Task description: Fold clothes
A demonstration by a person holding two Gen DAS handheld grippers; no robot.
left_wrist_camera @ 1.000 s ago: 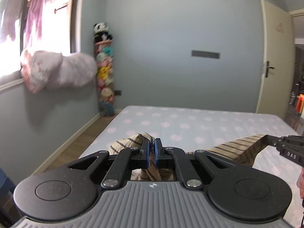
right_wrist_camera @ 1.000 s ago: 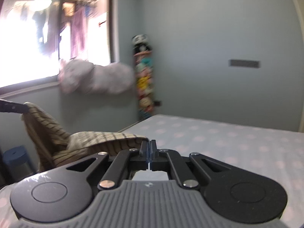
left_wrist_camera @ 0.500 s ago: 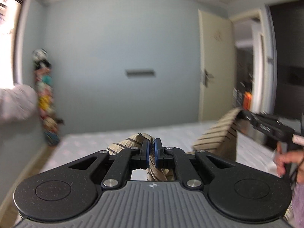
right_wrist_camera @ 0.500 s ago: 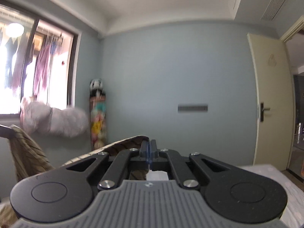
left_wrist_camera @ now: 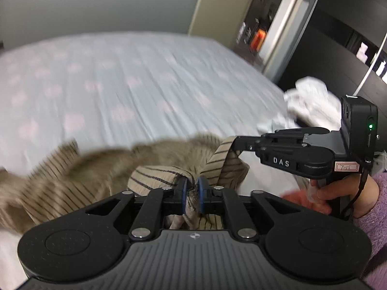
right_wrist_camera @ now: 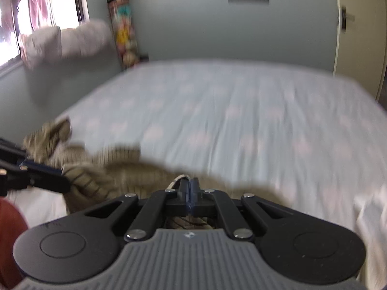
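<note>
While gripping a bunched fold of the striped garment [left_wrist_camera: 154, 176] between blue pads [left_wrist_camera: 183, 189], with jaws clamped on the cloth: left gripper [left_wrist_camera: 192, 191] hanging low over the near edge of the bed [left_wrist_camera: 135, 77]; garment lying stretched crosswise along that near edge, long axis running left to right between the two tools, tan with thin dark stripes, its left part too blurred for detail; a loose end sticking up at far left [right_wrist_camera: 56, 128] in the right wrist view, pointing away toward the window side; seen from the left wrist, right gripper [left_wrist_camera: 235, 143] pinching the garment's right edge at its fingertips, jaws closed together on the cloth, held by a hand [left_wrist_camera: 338, 193] in a purple fleecy sleeve [left_wrist_camera: 372, 215]; in its own view, right gripper [right_wrist_camera: 188, 184] showing jaws pressed together with striped fabric beneath and around them; white crumpled laundry [left_wrist_camera: 312, 99] sitting further right at the bed's far corner, well apart from the garment.
</note>
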